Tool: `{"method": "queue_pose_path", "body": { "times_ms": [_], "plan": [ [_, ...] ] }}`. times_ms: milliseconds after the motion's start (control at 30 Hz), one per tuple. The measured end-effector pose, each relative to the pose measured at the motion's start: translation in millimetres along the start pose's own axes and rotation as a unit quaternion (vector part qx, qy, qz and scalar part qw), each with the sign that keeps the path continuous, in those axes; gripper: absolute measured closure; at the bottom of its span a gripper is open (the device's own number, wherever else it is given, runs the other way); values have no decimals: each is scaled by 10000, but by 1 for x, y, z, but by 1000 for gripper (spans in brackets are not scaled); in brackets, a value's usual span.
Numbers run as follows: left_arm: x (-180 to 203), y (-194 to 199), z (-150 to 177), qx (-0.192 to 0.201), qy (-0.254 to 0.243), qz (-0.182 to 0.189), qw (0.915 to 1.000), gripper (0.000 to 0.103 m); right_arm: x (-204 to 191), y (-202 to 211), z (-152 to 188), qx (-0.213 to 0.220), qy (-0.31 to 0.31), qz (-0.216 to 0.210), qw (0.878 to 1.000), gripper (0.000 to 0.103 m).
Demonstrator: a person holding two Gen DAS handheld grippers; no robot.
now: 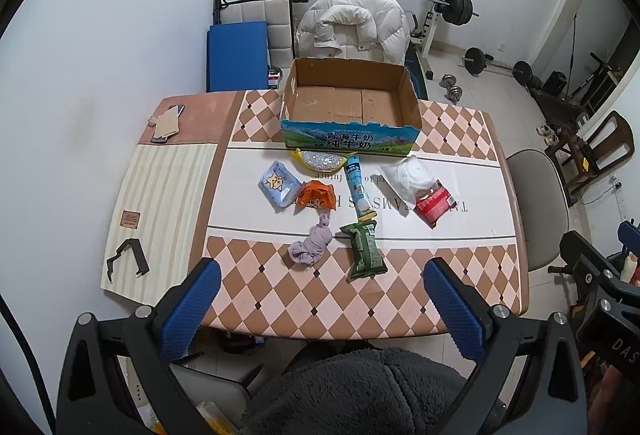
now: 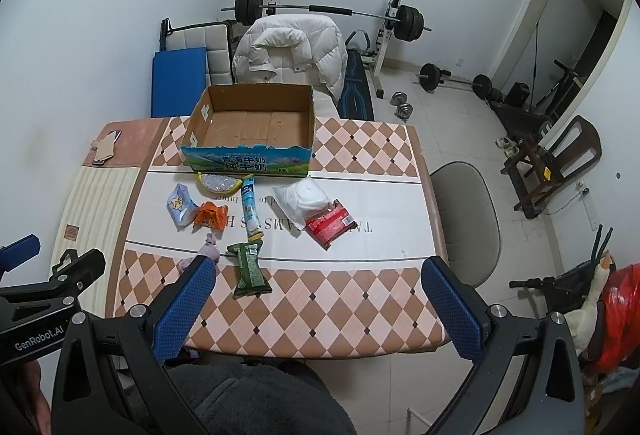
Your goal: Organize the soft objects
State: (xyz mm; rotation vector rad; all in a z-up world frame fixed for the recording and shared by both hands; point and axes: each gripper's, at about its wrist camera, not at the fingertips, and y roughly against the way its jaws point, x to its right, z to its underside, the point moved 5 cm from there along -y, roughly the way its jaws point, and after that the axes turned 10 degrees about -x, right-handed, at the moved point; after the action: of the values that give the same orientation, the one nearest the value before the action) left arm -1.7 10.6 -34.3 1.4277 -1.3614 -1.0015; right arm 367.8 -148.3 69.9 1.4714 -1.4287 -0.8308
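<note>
An open cardboard box [image 1: 412, 107] [image 2: 308, 123] stands at the table's far side. In front of it lie a purple sock [image 1: 312, 245] [image 2: 210, 247], a green packet [image 1: 364, 249] [image 2: 249, 269], a blue-white tube [image 1: 358, 189] [image 2: 250, 207], an orange pouch [image 1: 316, 195] [image 2: 210, 215], a light blue packet [image 1: 279, 185] [image 2: 180, 207], a yellow-rimmed sponge [image 1: 320, 160] [image 2: 218, 182], a white bag [image 1: 408, 175] [image 2: 304, 199] and a red packet [image 1: 434, 203] [image 2: 330, 225]. My left gripper [image 1: 320, 311] and right gripper [image 2: 320, 311] are open and empty above the near table edge.
A phone and paper [image 1: 166, 121] lie at the far left corner. A black bracket [image 1: 128, 257] lies on the striped mat. A chair with a white jacket [image 1: 352, 25] stands behind the box, a grey chair [image 1: 536, 203] at the right, and a barbell rack [image 1: 440, 3] behind.
</note>
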Motion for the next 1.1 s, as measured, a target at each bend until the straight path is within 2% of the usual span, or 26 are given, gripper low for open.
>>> {"method": "queue_pose_path", "body": {
  "times_ms": [1100],
  "plan": [
    [2,16,2,226,77,-28,9997,0,-2,20,-10,143,-6,-83,9999,0]
  ]
}}
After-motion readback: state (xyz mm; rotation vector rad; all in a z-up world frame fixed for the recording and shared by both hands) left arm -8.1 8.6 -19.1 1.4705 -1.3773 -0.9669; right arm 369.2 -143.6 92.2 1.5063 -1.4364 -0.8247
